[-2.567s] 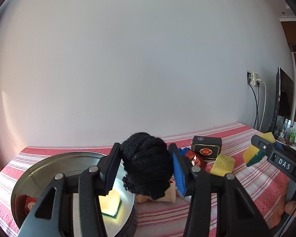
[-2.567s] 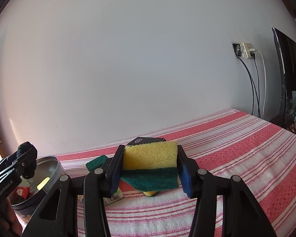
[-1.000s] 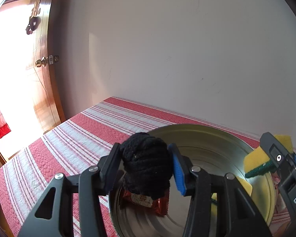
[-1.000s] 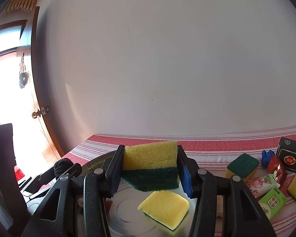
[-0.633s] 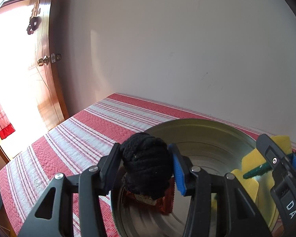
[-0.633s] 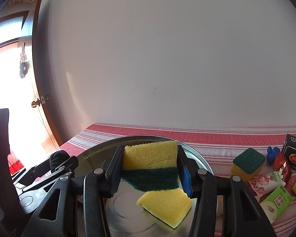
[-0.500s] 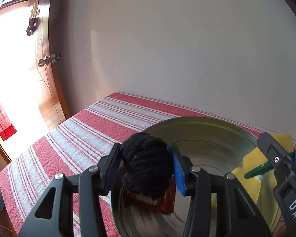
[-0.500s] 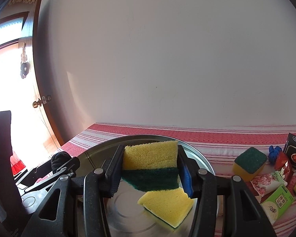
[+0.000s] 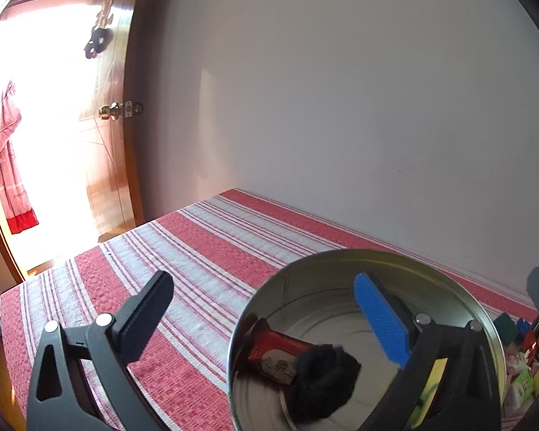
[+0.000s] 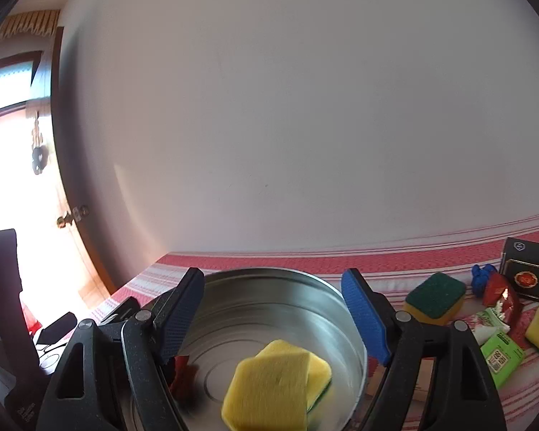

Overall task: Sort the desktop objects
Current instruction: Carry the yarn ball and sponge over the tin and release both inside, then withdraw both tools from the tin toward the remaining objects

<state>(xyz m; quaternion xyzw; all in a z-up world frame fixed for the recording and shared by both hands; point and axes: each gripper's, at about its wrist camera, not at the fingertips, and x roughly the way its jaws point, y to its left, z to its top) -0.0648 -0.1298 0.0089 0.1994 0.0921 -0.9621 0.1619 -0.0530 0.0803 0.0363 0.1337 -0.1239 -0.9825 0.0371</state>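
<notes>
Striped red-white tablecloth [image 9: 212, 248] (sunlit doorway [image 9: 50, 136] beyond) meets a pale wall [image 9: 341, 107]

The right hand-held gripper [image 10: 273, 319] has just sprung its jaws apart and nothing sits between them now, while two yellow sponges [image 10: 276, 384] lie overlapped in the round metal tin [image 10: 269, 280] below. To the right on the striped counter [image 10: 413, 256] sit a green-topped sponge [image 10: 435, 296], a black box [image 10: 527, 273] and a green packet [image 10: 501, 355].
</notes>
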